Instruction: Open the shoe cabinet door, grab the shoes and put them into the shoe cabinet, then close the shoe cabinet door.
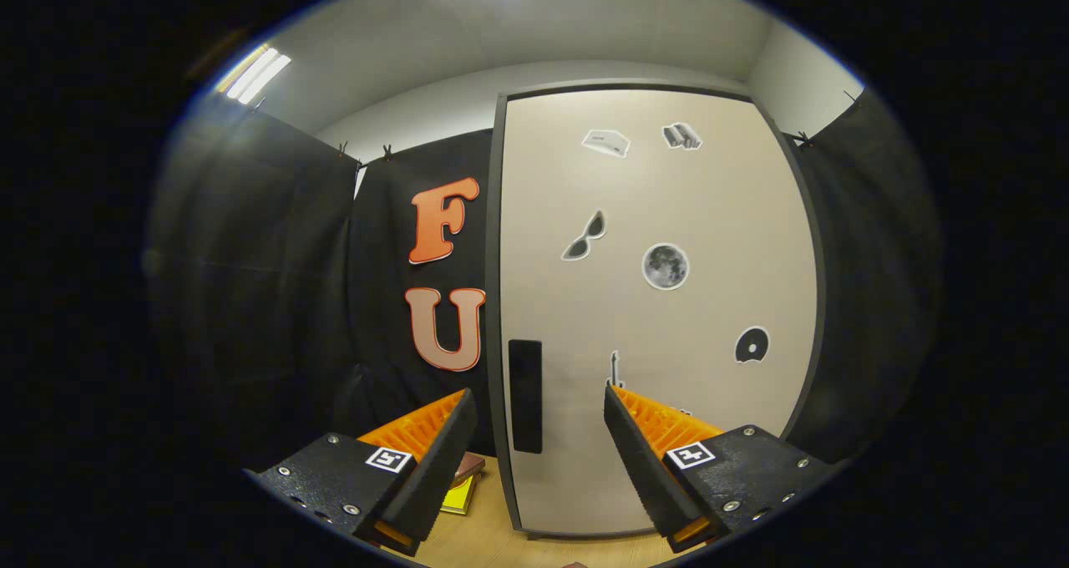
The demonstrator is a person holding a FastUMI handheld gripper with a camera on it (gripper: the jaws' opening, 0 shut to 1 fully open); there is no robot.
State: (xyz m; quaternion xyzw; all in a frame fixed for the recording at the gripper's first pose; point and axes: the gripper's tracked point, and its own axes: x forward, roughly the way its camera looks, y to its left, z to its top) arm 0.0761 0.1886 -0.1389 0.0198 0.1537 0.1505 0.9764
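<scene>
1. Tool: released, fingers spread, nothing held.
2. Door: shut, straight ahead; dark handle beyond your fingers.
3. Progress: nothing done; you still open, load shoes, close.

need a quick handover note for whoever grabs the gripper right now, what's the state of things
Gripper: open, holding nothing, fingers spread and pointed at the cabinet.
Shoe cabinet door: shut, stickers on its front. Its dark handle sits at the door's left edge, just beyond and between the fingers.
A yellow item and a brown item lie on the wooden floor by the left finger; I can't tell what they are.
Done: nothing yet.
Left: open the door, fetch the shoes, put them inside, close the door.
</scene>
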